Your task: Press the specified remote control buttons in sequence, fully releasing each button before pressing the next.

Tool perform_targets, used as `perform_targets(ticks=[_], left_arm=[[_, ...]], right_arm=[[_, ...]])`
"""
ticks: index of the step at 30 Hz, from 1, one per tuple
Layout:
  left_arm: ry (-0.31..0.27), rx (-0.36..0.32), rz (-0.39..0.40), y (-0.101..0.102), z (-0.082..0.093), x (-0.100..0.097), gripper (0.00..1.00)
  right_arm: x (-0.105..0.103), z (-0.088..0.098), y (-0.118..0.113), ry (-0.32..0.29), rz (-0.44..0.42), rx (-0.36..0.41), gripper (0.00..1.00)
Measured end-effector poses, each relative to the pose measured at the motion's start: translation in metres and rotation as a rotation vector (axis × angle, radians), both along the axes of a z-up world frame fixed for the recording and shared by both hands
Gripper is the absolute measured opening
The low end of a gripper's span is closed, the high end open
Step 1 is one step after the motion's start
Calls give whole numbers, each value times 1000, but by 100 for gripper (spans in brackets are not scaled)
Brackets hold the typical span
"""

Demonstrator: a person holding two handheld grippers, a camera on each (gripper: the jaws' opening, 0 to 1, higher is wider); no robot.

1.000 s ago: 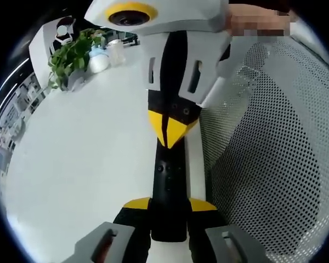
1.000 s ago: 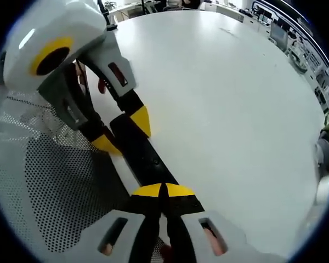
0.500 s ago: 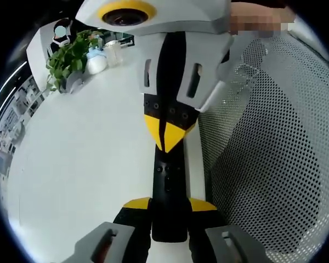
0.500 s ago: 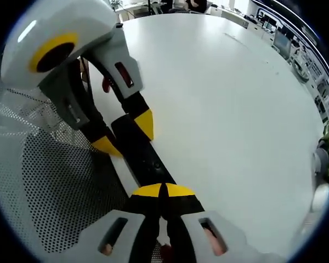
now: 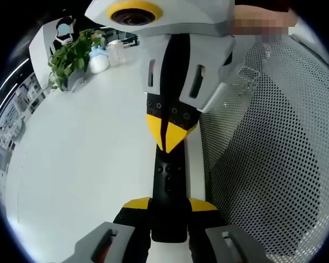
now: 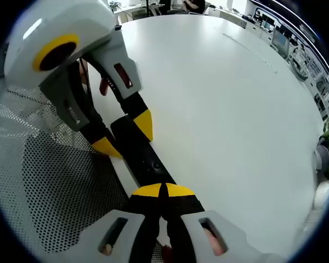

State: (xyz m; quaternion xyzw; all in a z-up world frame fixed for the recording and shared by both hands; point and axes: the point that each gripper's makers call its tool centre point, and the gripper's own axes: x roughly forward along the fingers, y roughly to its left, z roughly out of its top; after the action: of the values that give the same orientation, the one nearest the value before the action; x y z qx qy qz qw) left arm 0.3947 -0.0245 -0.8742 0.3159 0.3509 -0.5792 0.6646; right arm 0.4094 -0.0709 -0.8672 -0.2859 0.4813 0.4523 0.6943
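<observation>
Two grippers: both on the remote [image 5: 168,189].
Left gripper [image 5: 168,205]: pinching remote's near end.
Right gripper [image 6: 163,190]: jaws pressed together, tips on remote.

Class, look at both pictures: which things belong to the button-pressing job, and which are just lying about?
Job:
remote
left claw, shut on remote
right claw, shut, tips on remote

Lying about:
plant
mesh chair
table

Matt black plastic remote [image 5: 168,189]; smooth white table [image 5: 77,159]; perforated mesh [image 5: 274,164].
</observation>
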Motion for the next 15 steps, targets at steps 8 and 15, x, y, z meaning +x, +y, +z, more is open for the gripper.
perform_targets(ticks=[8, 15], left_arm=[[1, -2, 1, 0, 0, 0, 24], [4, -4, 4, 0, 0, 0, 24]], right_arm=[[0, 0, 0, 4, -9, 7, 0], [1, 0, 0, 11, -21, 20, 0]])
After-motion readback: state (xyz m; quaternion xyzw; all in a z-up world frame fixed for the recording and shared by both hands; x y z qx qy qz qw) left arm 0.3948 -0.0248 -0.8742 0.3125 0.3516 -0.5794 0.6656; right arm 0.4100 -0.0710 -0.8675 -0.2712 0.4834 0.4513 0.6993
